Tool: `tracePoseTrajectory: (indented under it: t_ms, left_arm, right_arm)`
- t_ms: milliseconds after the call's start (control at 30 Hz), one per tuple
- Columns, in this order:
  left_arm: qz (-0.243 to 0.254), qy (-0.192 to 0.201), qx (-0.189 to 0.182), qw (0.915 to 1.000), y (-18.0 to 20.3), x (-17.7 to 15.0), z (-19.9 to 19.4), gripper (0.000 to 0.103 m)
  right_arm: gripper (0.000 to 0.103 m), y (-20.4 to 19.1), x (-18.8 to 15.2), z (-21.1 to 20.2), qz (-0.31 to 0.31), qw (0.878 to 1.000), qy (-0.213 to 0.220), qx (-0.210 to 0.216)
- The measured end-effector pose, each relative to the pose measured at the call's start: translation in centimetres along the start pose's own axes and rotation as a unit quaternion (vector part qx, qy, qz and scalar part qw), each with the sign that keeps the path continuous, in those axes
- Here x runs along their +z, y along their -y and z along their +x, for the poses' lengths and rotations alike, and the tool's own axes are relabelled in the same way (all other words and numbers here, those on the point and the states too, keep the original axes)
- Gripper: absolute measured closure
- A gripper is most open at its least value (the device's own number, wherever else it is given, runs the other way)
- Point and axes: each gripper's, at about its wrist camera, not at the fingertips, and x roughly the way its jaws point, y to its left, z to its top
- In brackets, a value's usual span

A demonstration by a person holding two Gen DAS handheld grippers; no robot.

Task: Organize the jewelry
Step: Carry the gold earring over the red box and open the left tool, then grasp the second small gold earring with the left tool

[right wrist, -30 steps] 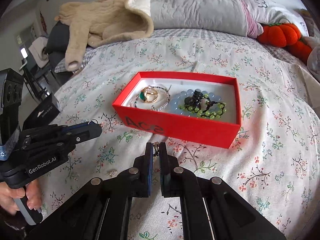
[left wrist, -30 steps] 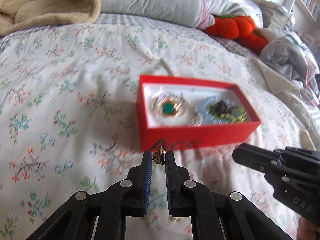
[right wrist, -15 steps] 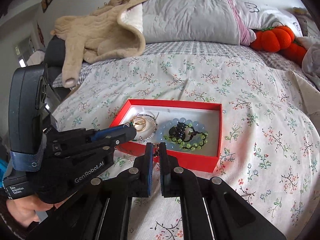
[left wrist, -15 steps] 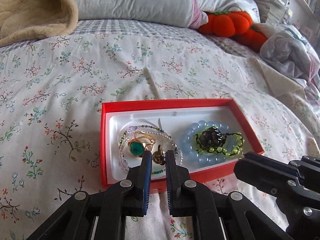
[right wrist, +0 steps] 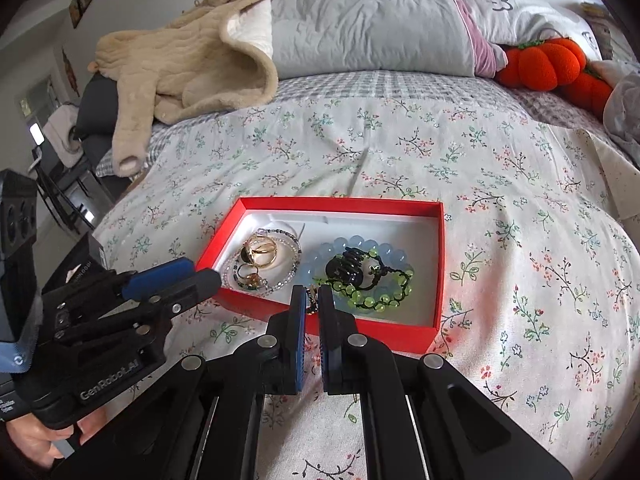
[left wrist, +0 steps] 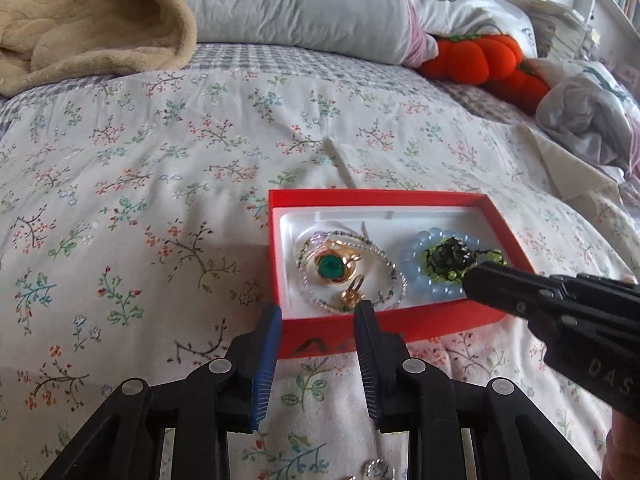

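Two grippers working over red box [right wrist: 438,264] on floral bedspread [left wrist: 140,184]: left gripper [left wrist: 318,314] hanging spread apart above small gold earring [left wrist: 352,294] lying inside; right gripper [right wrist: 313,305] pinching tiny dark-and-gold piece [right wrist: 312,302] at near wall. Next, probably: advancing over rim, parting fingers, clearing beaded bracelets [right wrist: 360,272].

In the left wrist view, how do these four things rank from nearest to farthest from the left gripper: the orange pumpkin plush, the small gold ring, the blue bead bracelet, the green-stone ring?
Measured from the left gripper:
1. Small gold ring, in the red box, just beyond the right fingertip.
2. Green-stone ring, slightly deeper, on the box's left side.
3. Blue bead bracelet, on the box's right side.
4. Orange pumpkin plush, far back right, beside the pillow.
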Motion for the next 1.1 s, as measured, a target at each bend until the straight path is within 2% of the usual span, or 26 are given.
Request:
tracePoseTrajectory:
  t_ms: [233,333,400,467,533,700,800,933,1100]
  left_arm:
    - [-0.007,-0.011,0.01,0.9999,-1.4,-1.2,-0.6,0.072]
    - [-0.01,-0.019,0.012,0.9997,-1.7,-1.4,-0.5,0.068]
    - [-0.008,-0.02,0.013,0.9997,-1.6,-1.5,-0.7,0.063]
    - [-0.005,-0.02,0.012,0.9997,-1.5,-1.7,-1.0,0.059]
    - [-0.002,-0.022,0.013,0.9997,-1.4,-1.9,-1.2,0.057]
    - [0.001,-0.032,0.016,0.9994,-1.3,-2.6,-1.9,0.051]
    - [0.001,-0.041,0.019,0.999,-1.3,-3.2,-2.3,0.042]
    - [0.0,-0.053,0.025,0.9983,-1.2,-4.1,-2.7,0.035]
    - [0.007,-0.067,0.031,0.9972,-0.8,-5.3,-3.1,0.034]
  right_arm:
    - [0.096,-0.9,1.1,1.3,-0.003,1.0,-0.007,-0.014]
    - [0.096,-0.8,1.5,1.4,0.008,1.0,-0.009,-0.019]
    - [0.089,-0.8,1.5,1.2,0.015,1.0,-0.007,-0.021]
    - [0.067,-0.7,1.3,0.6,0.022,1.0,-0.002,-0.016]
    - [0.061,-0.6,1.1,0.0,0.027,1.0,0.003,-0.015]
    - [0.061,-0.4,0.0,-1.8,0.037,0.999,0.002,-0.019]
    - [0.061,0.1,-0.9,-2.8,0.041,0.999,-0.003,-0.025]
    - [0.051,0.6,-2.4,-3.9,0.043,0.998,-0.011,-0.033]
    - [0.049,0.8,-4.2,-4.8,0.042,0.998,-0.024,-0.041]
